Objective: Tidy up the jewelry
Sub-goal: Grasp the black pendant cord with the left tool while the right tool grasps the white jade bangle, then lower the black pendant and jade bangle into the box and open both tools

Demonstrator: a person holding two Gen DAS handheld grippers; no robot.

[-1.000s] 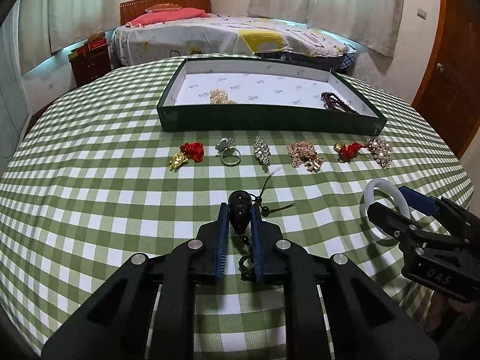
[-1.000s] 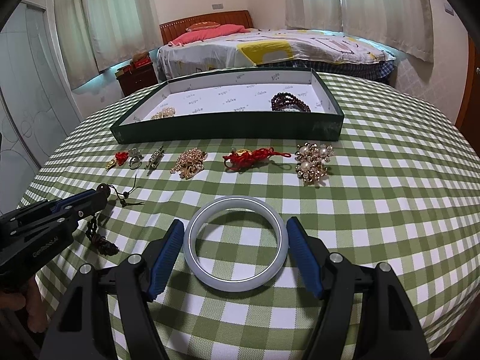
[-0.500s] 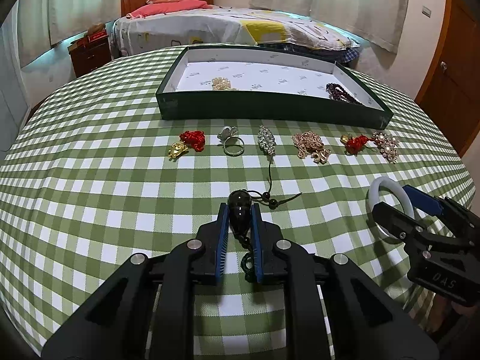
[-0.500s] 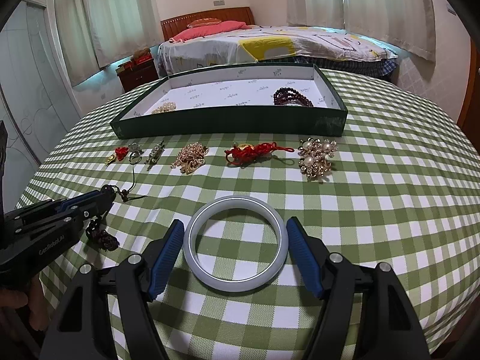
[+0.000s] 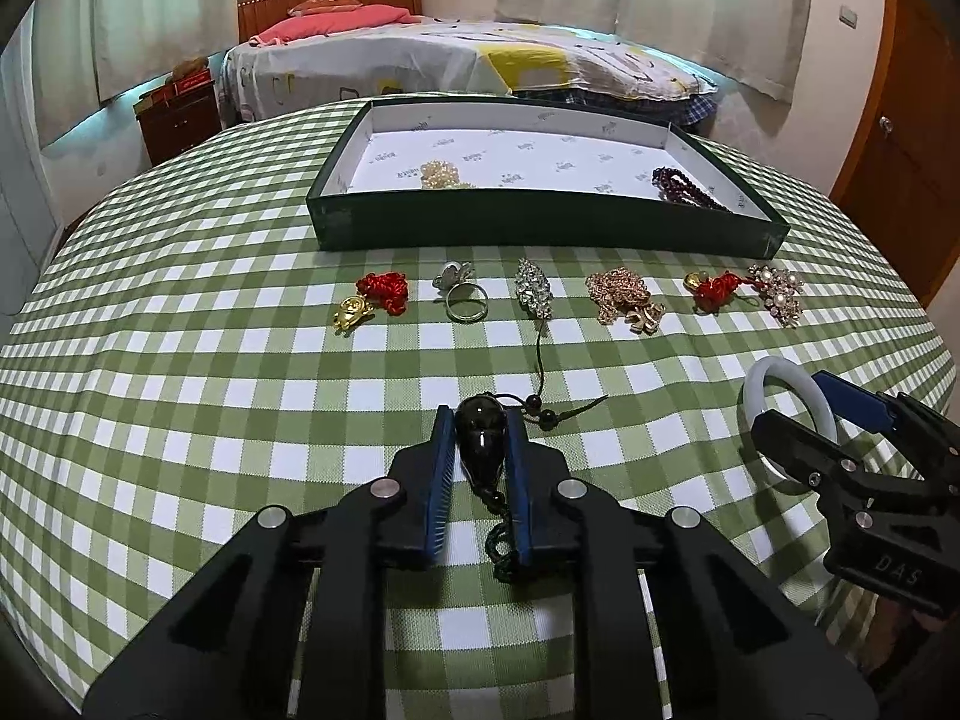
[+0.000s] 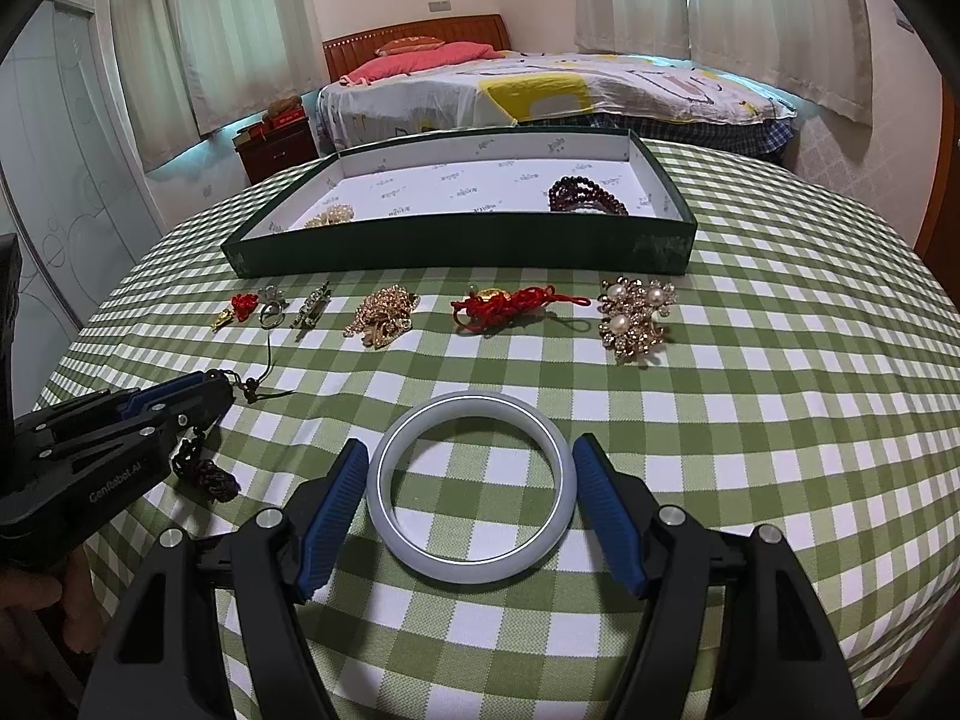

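Observation:
My left gripper (image 5: 480, 420) is shut on a dark oval pendant (image 5: 480, 447). The pendant's cord and small beads (image 5: 537, 405) trail over the checked cloth, and its knotted tassel (image 6: 207, 474) hangs below the fingers. My right gripper (image 6: 471, 450) is shut on a white bangle (image 6: 384, 504), with a blue pad touching it on each side. In the left wrist view the bangle (image 5: 757, 381) shows at the right, in the right gripper (image 5: 792, 399). A dark green tray (image 5: 540, 228) at the far side holds a pearl-coloured piece (image 5: 441, 174) and a dark red bead bracelet (image 5: 684, 186).
In front of the tray lies a row of pieces: a gold charm with red knot (image 5: 372, 300), a ring (image 5: 465, 300), a crystal brooch (image 5: 534, 294), a gold chain (image 5: 624, 300), a red knotted charm (image 5: 717, 291) and a pearl brooch (image 5: 780, 294). A bed stands beyond the round table.
The left gripper has shifted only slightly, with the pendant still clamped. The right gripper and the bangle have not moved.

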